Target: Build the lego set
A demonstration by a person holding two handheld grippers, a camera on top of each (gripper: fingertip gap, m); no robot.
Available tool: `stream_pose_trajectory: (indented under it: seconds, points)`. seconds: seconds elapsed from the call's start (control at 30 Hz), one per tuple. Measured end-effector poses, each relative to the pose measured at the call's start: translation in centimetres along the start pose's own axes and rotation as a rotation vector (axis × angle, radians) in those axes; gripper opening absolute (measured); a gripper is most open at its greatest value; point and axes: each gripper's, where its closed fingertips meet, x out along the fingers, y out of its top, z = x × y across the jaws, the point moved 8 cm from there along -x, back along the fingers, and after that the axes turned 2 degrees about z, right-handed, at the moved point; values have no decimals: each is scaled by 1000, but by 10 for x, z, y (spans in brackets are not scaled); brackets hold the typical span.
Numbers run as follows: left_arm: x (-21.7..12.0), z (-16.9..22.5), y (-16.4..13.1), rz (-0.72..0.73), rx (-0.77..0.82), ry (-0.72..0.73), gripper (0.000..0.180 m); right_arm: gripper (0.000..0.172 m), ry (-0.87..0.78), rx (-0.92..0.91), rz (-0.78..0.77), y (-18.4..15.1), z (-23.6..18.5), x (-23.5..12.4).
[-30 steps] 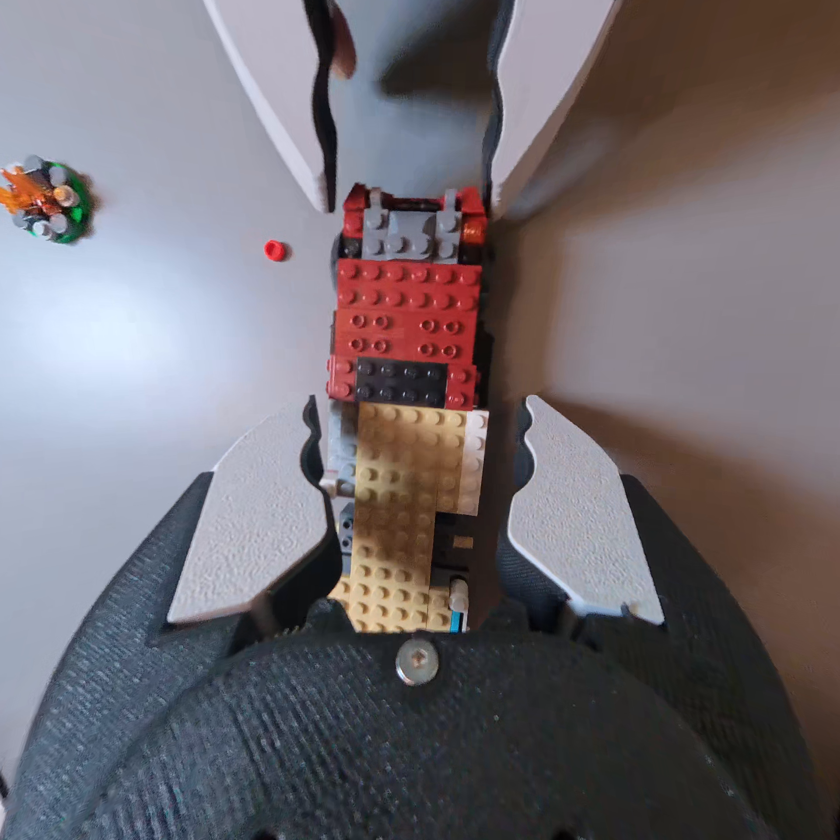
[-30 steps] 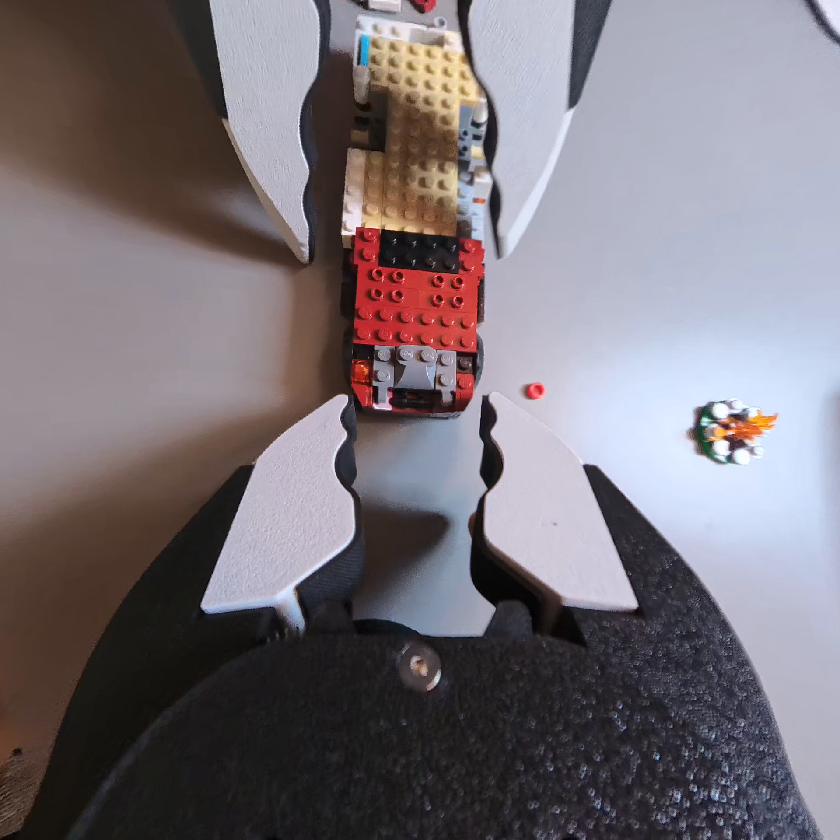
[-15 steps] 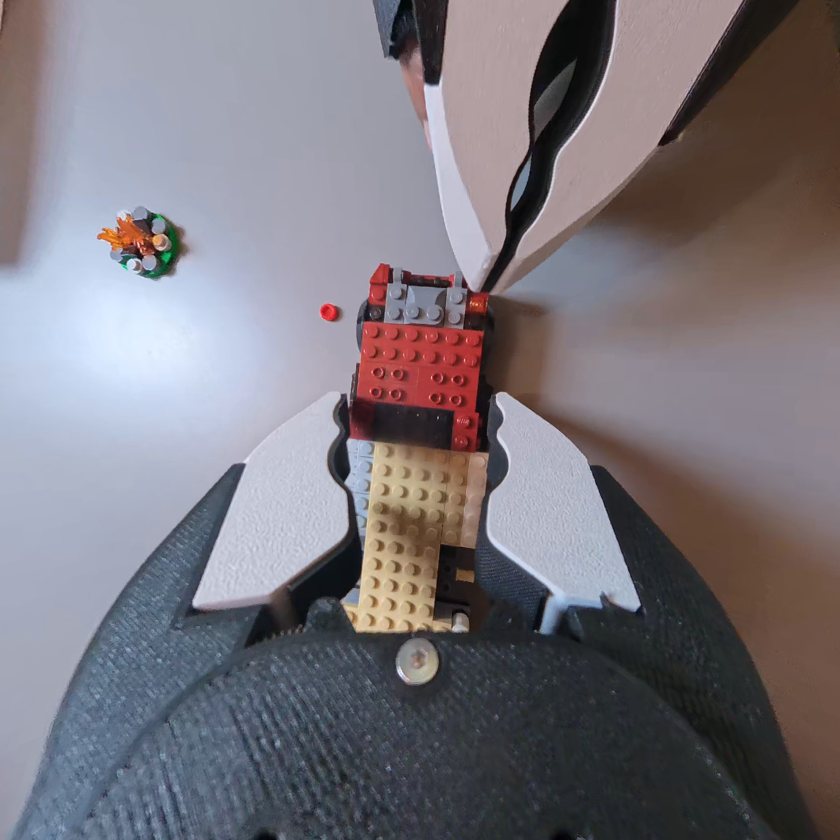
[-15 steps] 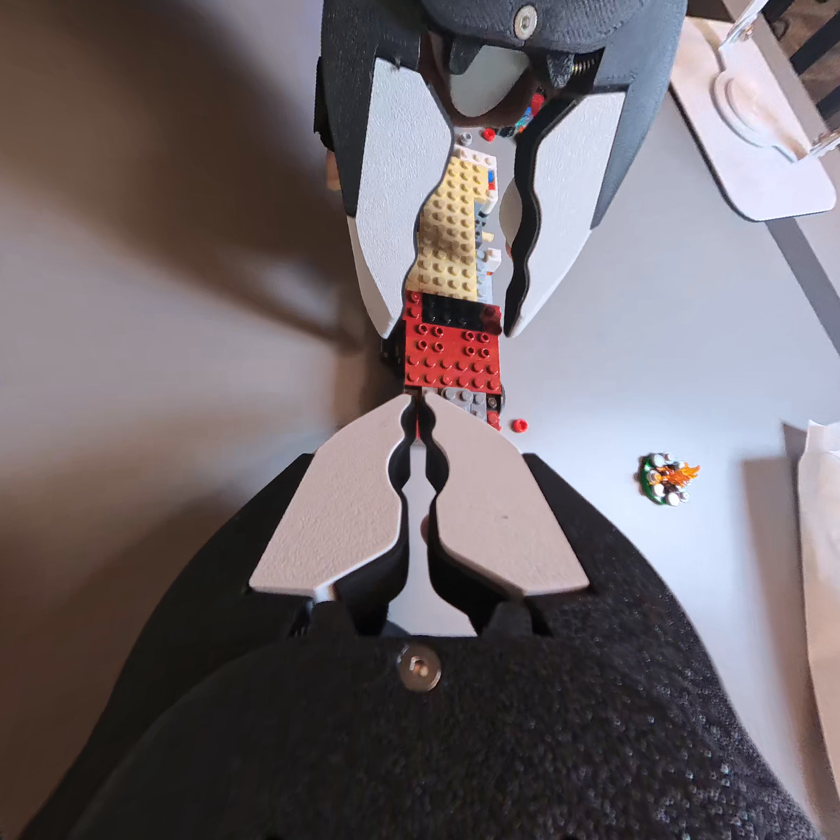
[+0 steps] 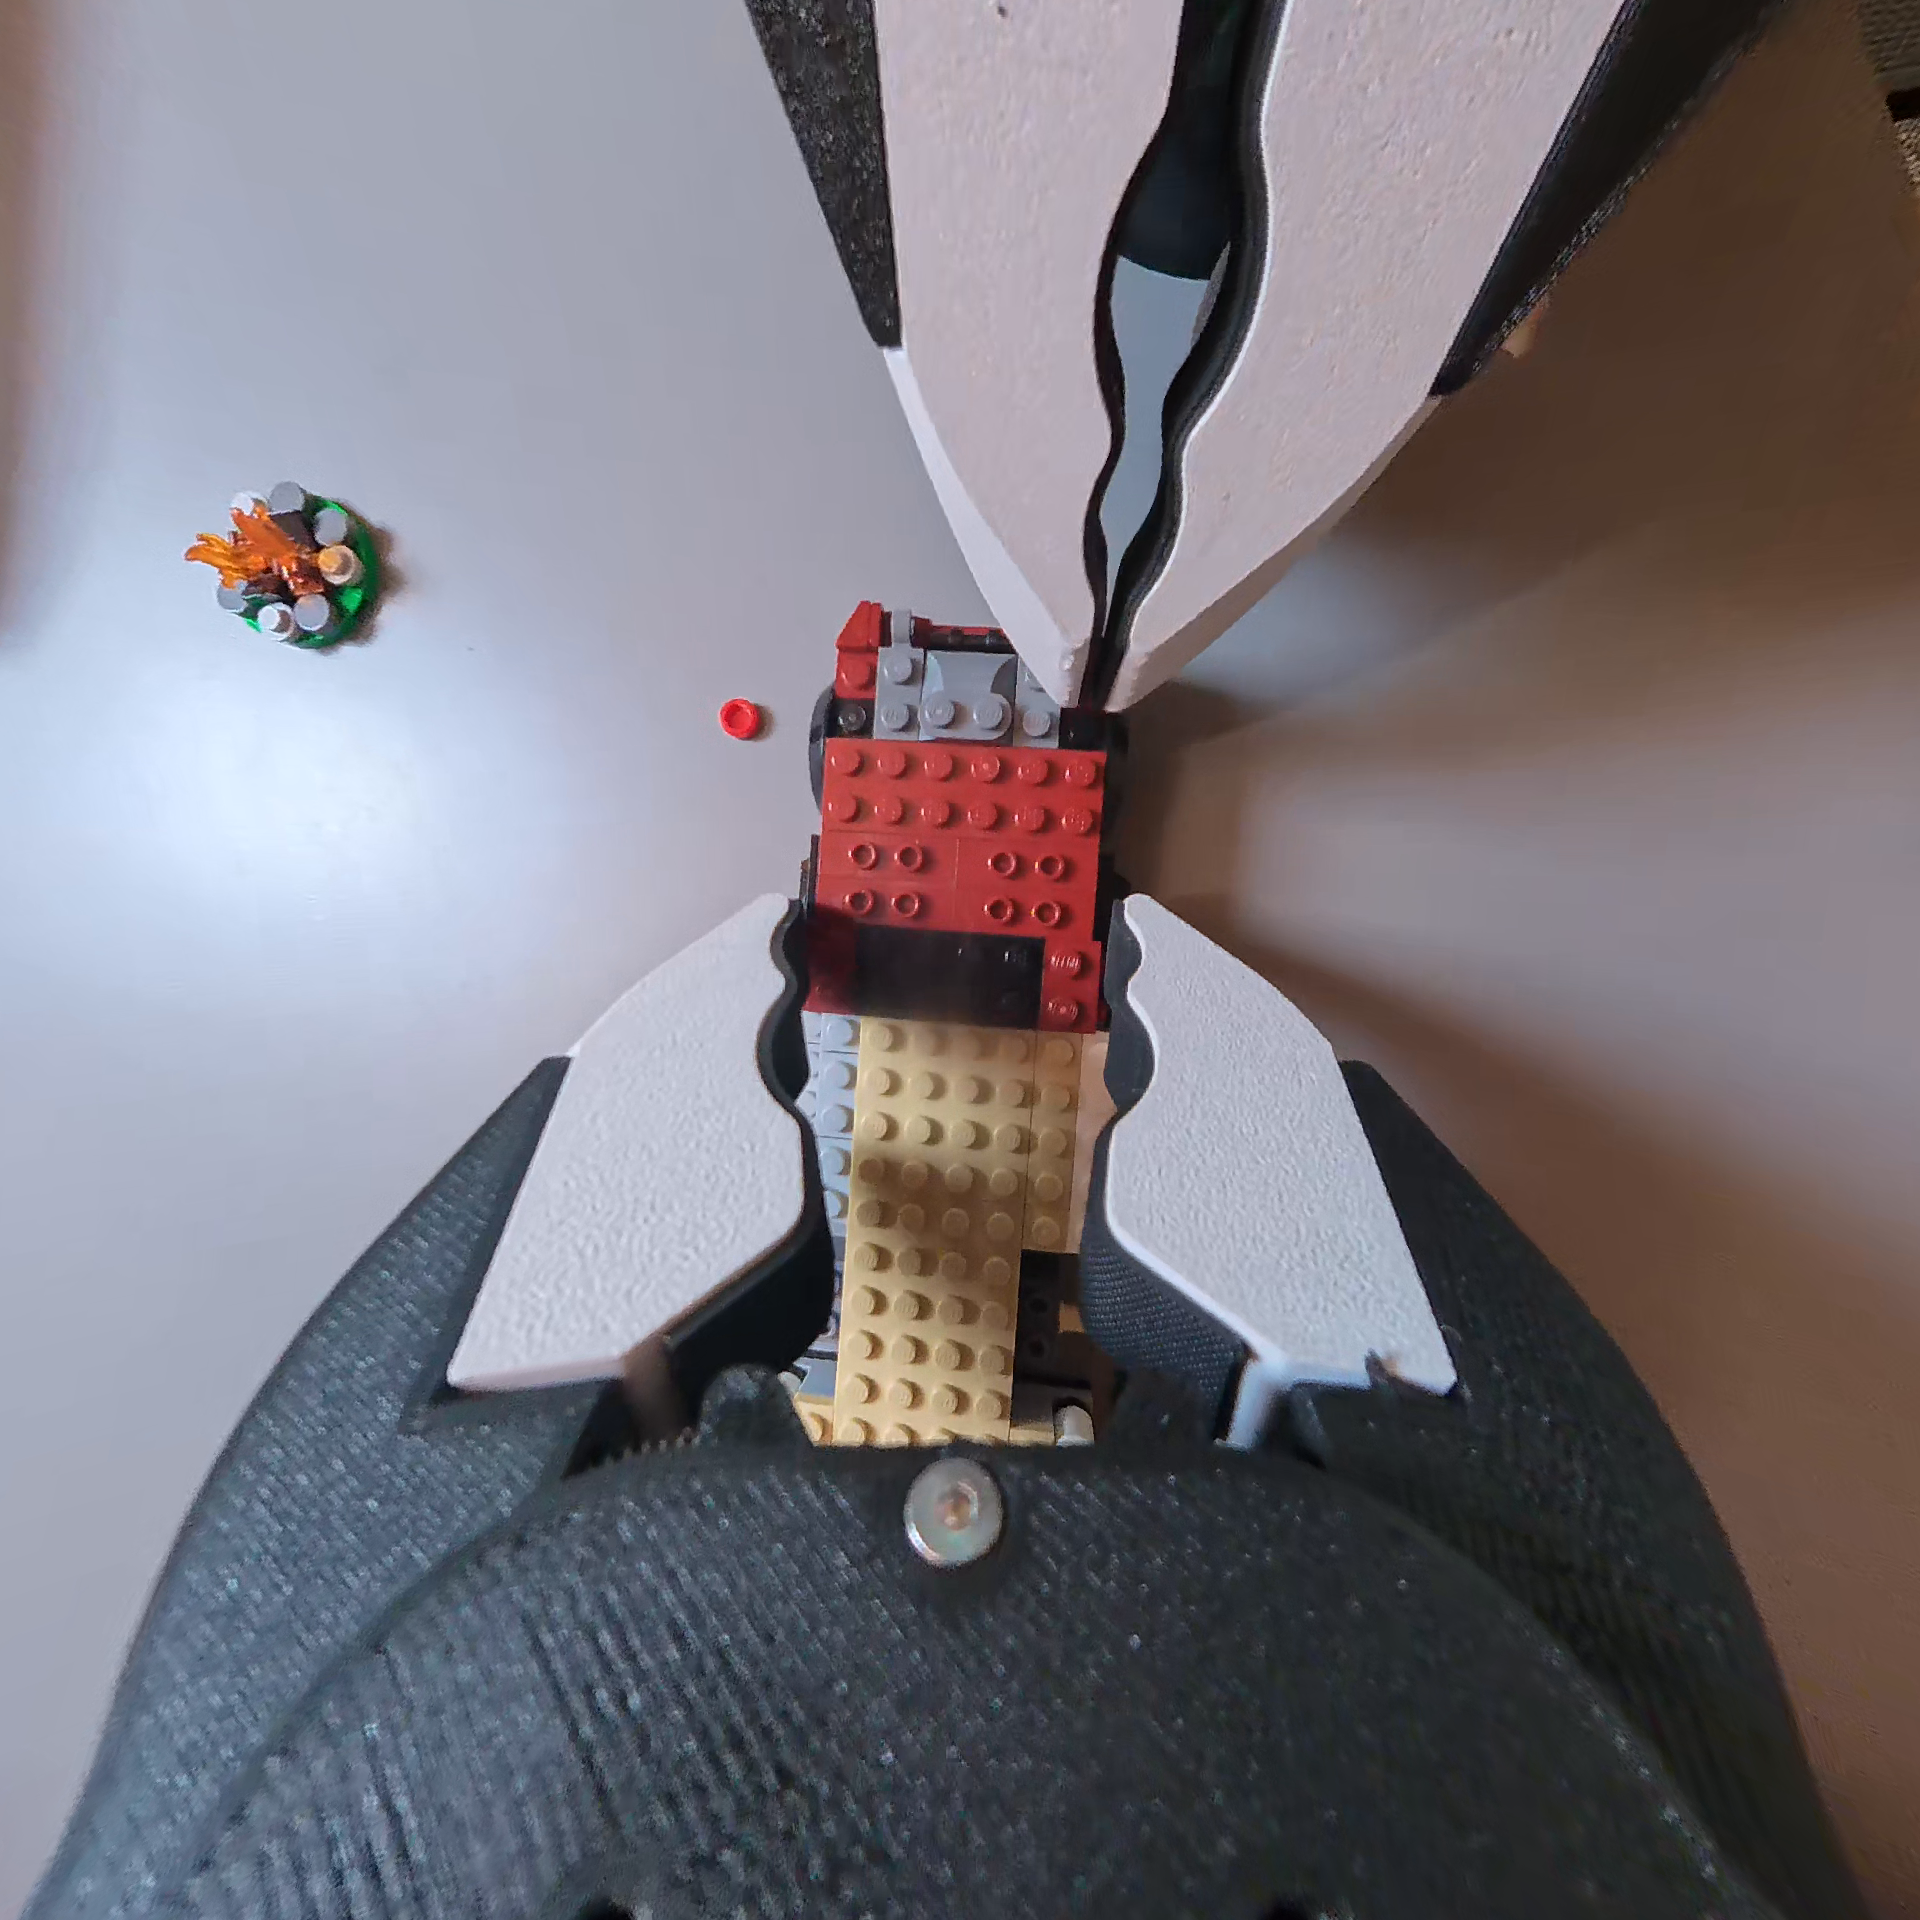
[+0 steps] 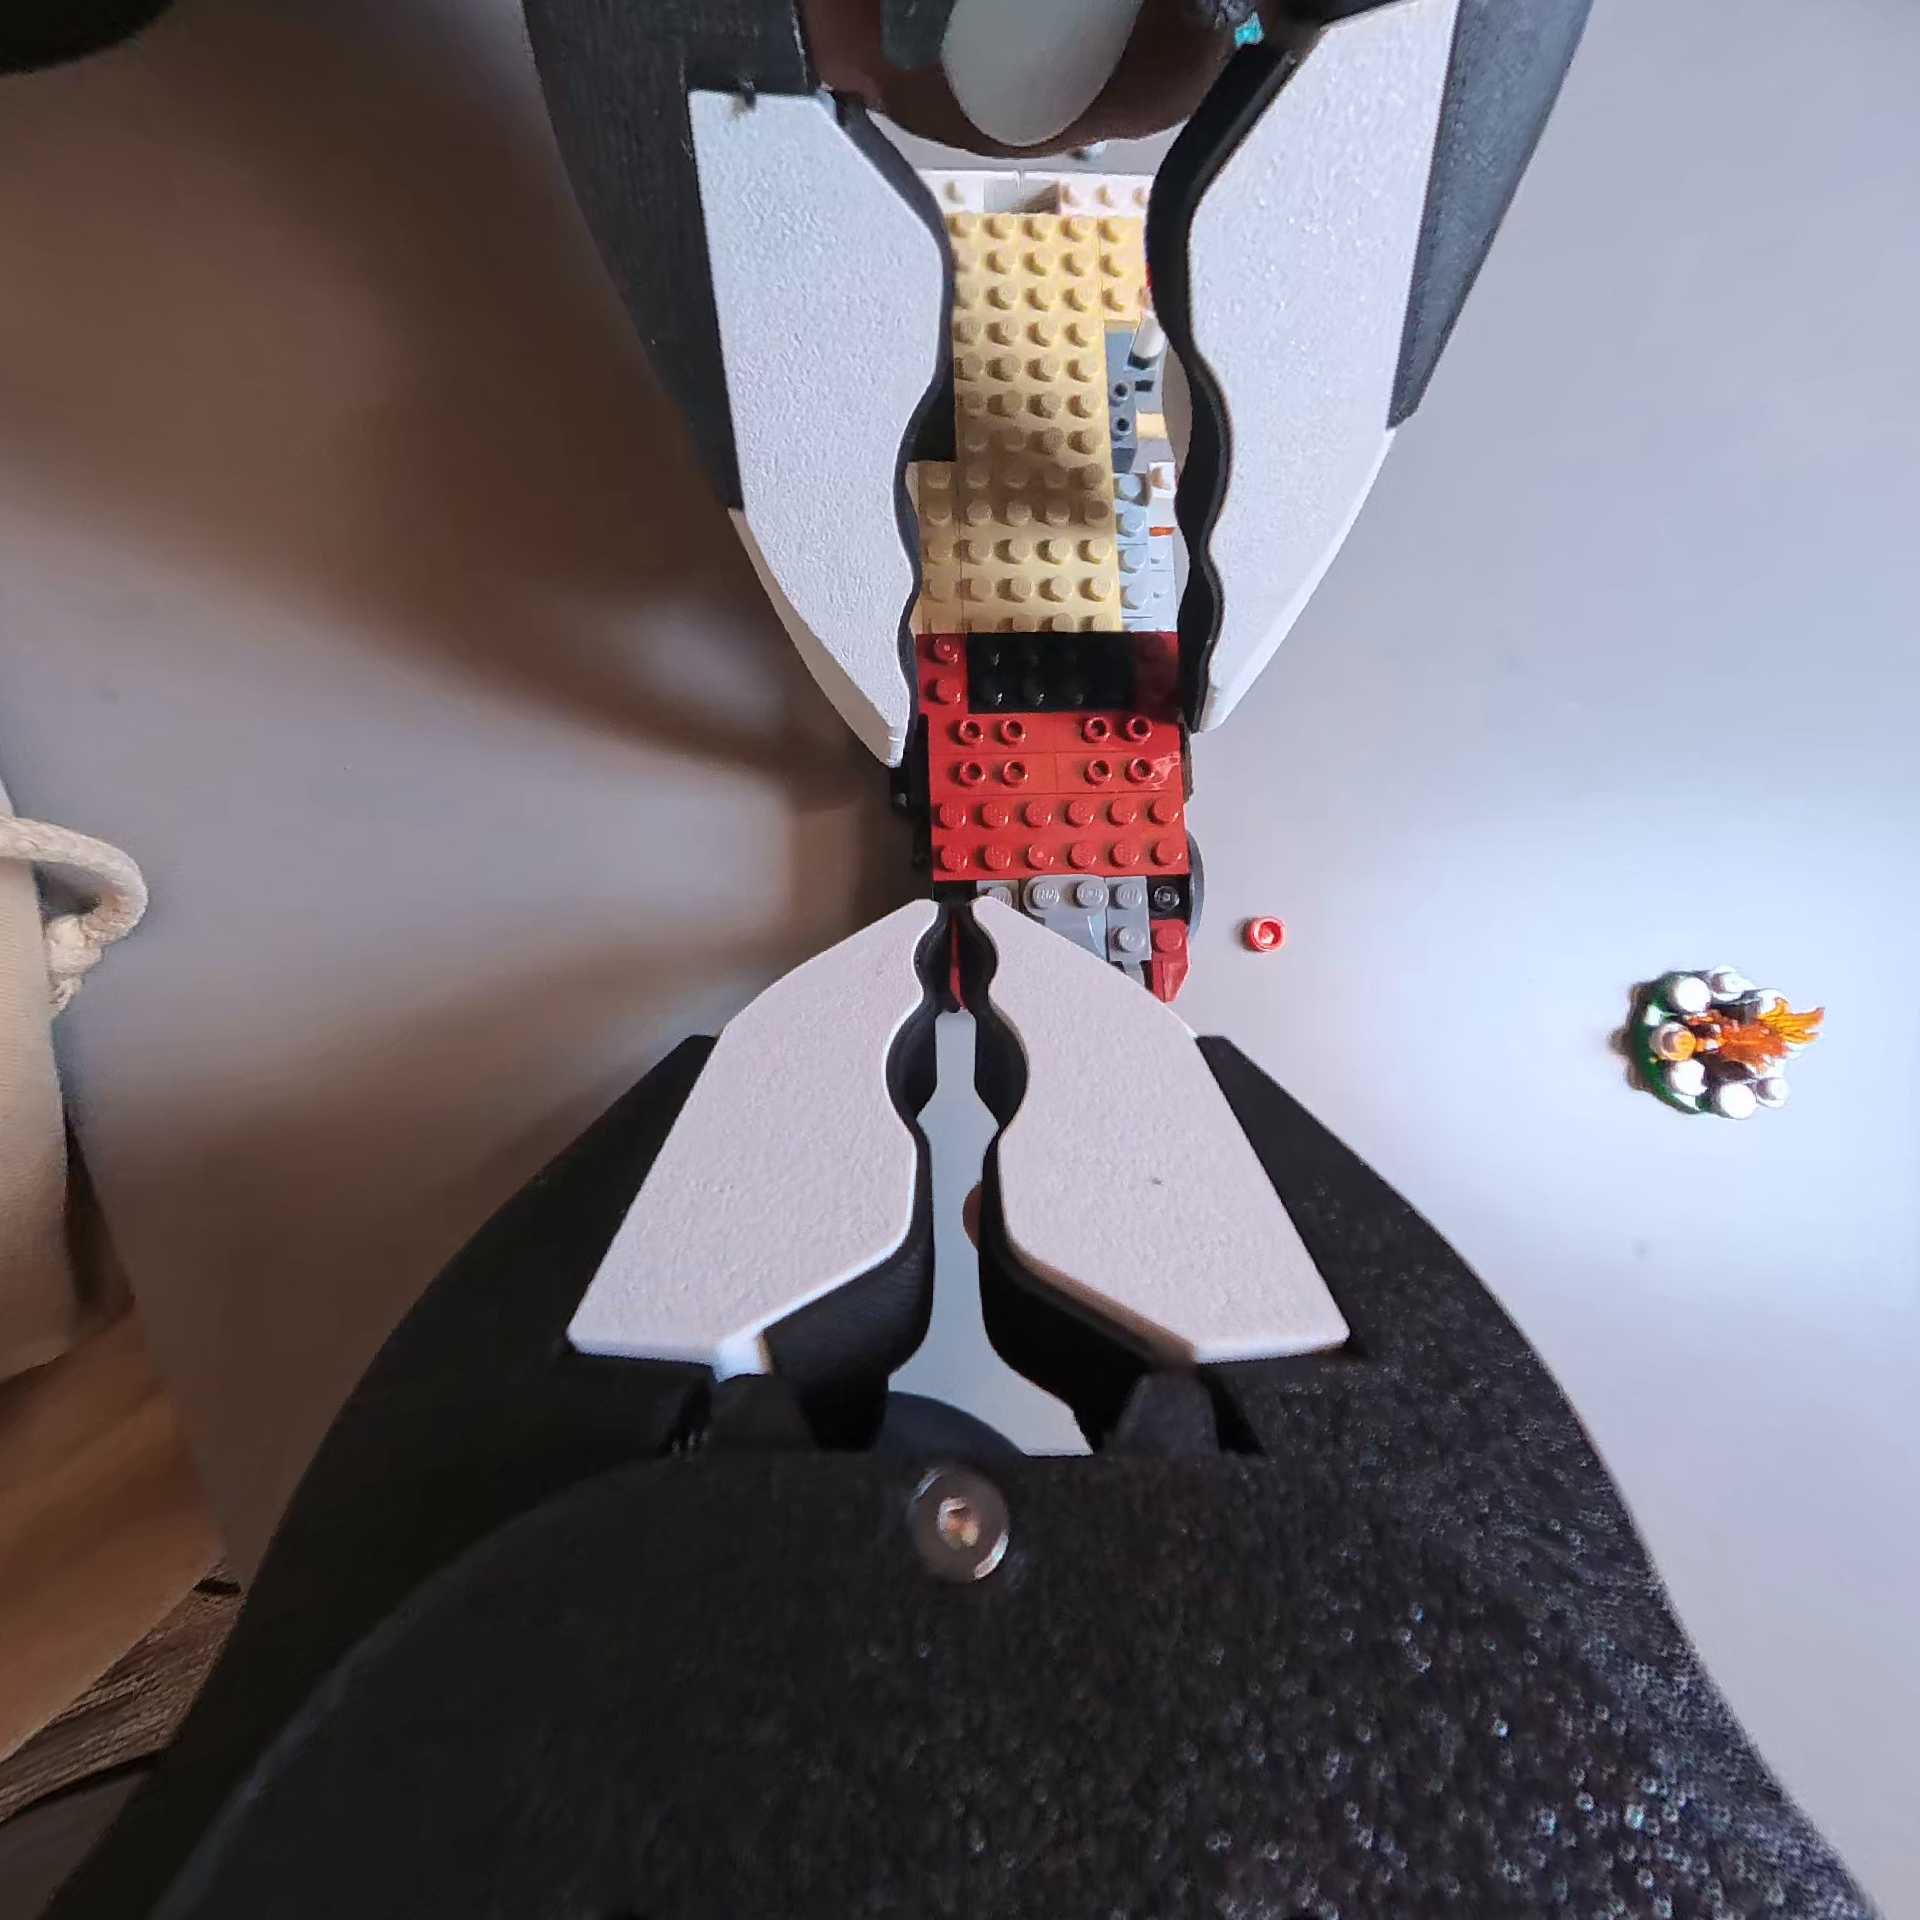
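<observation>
Opposed, left claw (image 5: pixel 951 966) clamping brick truck (image 5: pixel 961 852), right claw (image 6: pixel 958 920) pinching

- The left gripper (image 5: pixel 951 966) has a dark grey, rough-textured body that widens into a rounded hump.
- The right gripper (image 6: pixel 958 920) has a black, speckled body of the same shape.
- Each carries two pale grey, grainy fingers (image 5: pixel 665 1153) with wavy black inner edges.
- A silver hex-socket screw (image 6: pixel 957 1522) sits centred on each body.
</observation>
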Motion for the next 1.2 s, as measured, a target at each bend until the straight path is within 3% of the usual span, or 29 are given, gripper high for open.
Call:
stream_pose_trajectory:
  seconds: [0.63, 1.2]
  points:
    - [0, 2, -4, 43, -5, 20, 55, 1, -34, 69, -94, 5, -2, -1]
    - [0, 3, -4, 43, -9, 28, 55, 1, 35, 218, -93, 3, 3, 0]
